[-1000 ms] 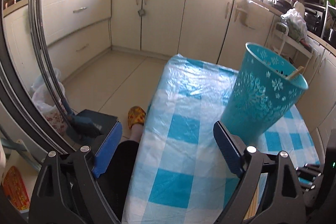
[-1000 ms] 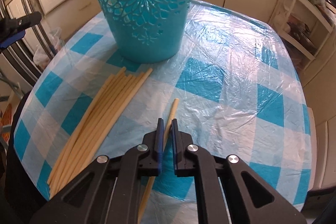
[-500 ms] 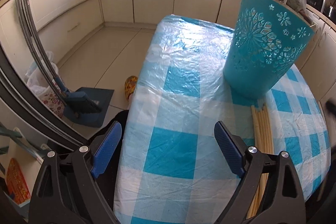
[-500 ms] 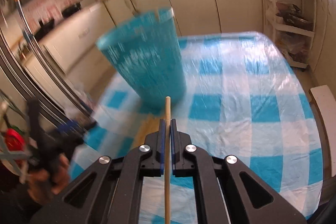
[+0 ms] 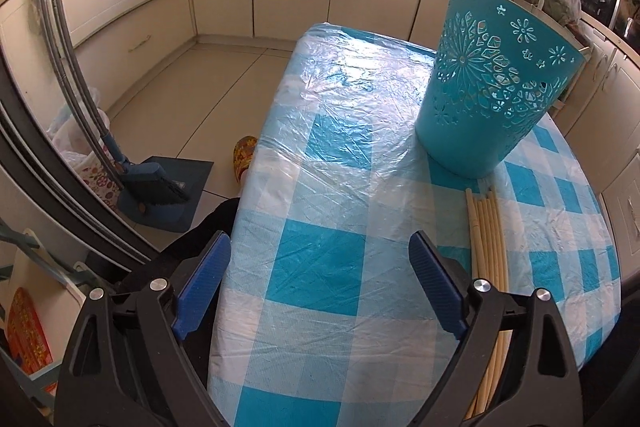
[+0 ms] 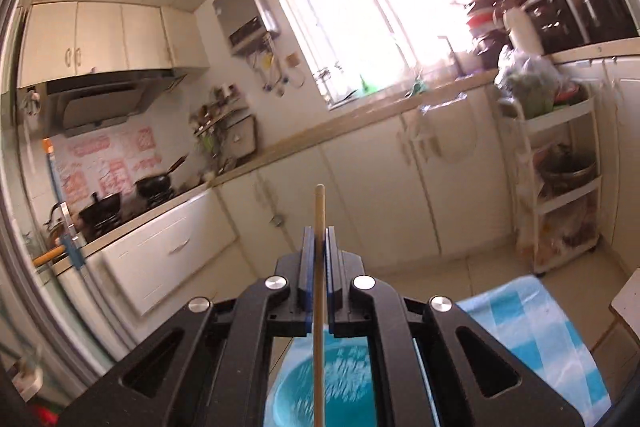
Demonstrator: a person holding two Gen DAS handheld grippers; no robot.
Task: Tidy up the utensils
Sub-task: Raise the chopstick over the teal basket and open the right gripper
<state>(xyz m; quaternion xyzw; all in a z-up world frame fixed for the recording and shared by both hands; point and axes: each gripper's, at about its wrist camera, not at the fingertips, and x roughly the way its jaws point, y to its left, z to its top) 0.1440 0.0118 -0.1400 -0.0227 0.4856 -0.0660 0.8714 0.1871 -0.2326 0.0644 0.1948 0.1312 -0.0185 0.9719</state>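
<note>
Wooden chopstick [image 6: 319, 227] — light, stiff, slippery — sits pinched mid-shaft in the right gripper [image 6: 319, 247] above the basket [image 6: 344, 387]; the left gripper [image 5: 320, 279] is spread over the table's near edge [image 5: 280, 367].

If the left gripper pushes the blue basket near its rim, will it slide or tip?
Probably tip. The basket is tall, its base narrower than its rim. Its perforated plastic walls suggest little weight, so it may also slide on the glossy table cover. A push low down seems safer.

Blown-out window [image 6: 360, 7] daylight, glare on tablecloth [image 5: 360, 75], right view motion-blurred.
</note>
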